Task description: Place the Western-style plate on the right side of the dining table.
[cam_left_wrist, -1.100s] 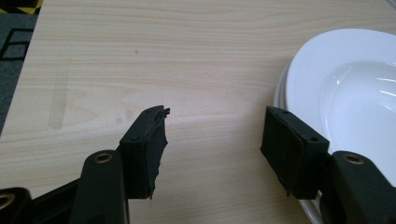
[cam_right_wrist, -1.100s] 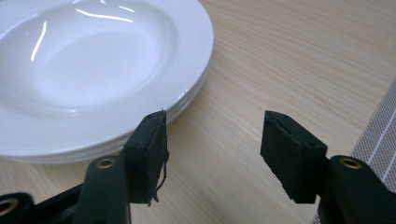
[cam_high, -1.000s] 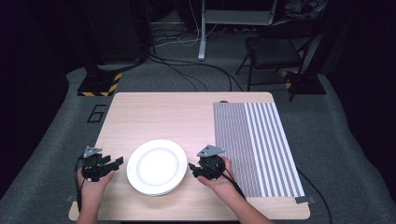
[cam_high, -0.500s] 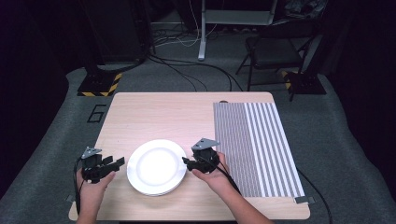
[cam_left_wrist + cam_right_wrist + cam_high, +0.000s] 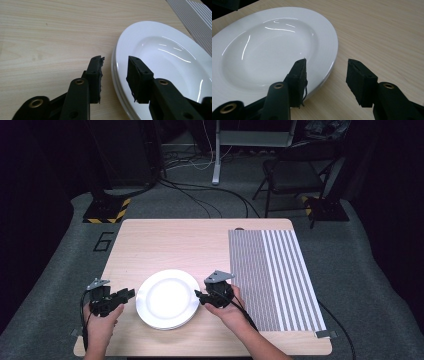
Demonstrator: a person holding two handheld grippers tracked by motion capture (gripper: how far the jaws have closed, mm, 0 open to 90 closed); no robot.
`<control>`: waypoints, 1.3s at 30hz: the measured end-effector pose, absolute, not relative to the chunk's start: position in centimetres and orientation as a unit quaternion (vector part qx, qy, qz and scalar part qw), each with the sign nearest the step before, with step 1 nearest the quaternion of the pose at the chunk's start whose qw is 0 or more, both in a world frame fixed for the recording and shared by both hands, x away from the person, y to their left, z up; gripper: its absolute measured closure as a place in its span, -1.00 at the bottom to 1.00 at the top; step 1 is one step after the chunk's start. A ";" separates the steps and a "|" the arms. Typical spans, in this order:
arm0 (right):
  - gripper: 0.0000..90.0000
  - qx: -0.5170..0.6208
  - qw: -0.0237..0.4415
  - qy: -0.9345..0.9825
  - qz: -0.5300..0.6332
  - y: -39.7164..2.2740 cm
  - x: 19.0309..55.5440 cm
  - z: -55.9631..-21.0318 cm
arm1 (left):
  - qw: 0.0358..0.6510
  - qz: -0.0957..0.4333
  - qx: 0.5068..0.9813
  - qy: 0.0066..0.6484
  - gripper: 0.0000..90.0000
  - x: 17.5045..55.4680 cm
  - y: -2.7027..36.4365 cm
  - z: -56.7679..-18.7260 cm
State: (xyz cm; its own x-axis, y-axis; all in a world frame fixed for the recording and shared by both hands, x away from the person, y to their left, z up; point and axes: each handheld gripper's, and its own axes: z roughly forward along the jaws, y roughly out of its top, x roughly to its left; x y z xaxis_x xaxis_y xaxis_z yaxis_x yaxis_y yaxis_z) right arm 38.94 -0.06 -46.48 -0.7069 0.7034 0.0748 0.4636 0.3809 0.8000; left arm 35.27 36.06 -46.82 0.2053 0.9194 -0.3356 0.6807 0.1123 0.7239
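Fingers first: on the left gripper (image 5: 113,75) they straddle the near rim of the white plates (image 5: 168,298), one finger (image 5: 96,78) out over the wood, the other over the sloping brim, and they have just been closing, narrow now but not yet pressing on the rim. Over on the right gripper (image 5: 325,81) it's the mirror picture: one finger (image 5: 298,81) hangs over the brim, the other out beside it above the counter (image 5: 175,245), the rim between them with a gap on both sides, and those jaws have been easing shut too.

From the high view the plates sit near the front edge of the counter, just left of the striped mat (image 5: 275,275), with a gripper at each side. Look at the edge in the left gripper view: more than one rim shows, so this is a stack, not one plate.

Handling, as I read it: glazed ceramic, stiff, glossy and slick, heavy for its size as a stack, and it would chip or crack if dropped. The brim is the only real purchase, so pinch it flat from both sides at opposite points, bite deep enough to catch the lower rim as well, and lift level so the upper plate doesn't slide.
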 end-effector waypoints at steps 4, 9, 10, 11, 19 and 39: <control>0.12 0.375 0.117 0.812 0.432 -0.5 39.2 -47.0 | 0.423 0.127 0.653 0.615 0.51 35.5 35.9 -47.2; 0.11 0.383 0.101 0.808 0.436 -0.8 39.4 -47.1 | 0.423 0.111 0.653 0.618 0.57 35.7 35.9 -47.6; 0.11 0.384 0.101 0.807 0.437 -0.9 39.4 -47.2 | 0.424 0.109 0.653 0.618 0.57 35.7 35.9 -47.7; 0.10 0.385 0.101 0.807 0.436 -0.9 39.4 -47.2 | 0.424 0.102 0.651 0.622 0.58 35.7 35.9 -47.8; 0.06 0.390 0.083 0.810 0.429 -0.6 39.3 -48.0 | 0.427 0.090 0.651 0.621 0.67 35.8 35.7 -48.0; -0.01 0.394 0.041 0.806 0.440 0.1 38.9 -48.9 | 0.422 0.091 0.660 0.615 0.75 35.9 35.4 -48.3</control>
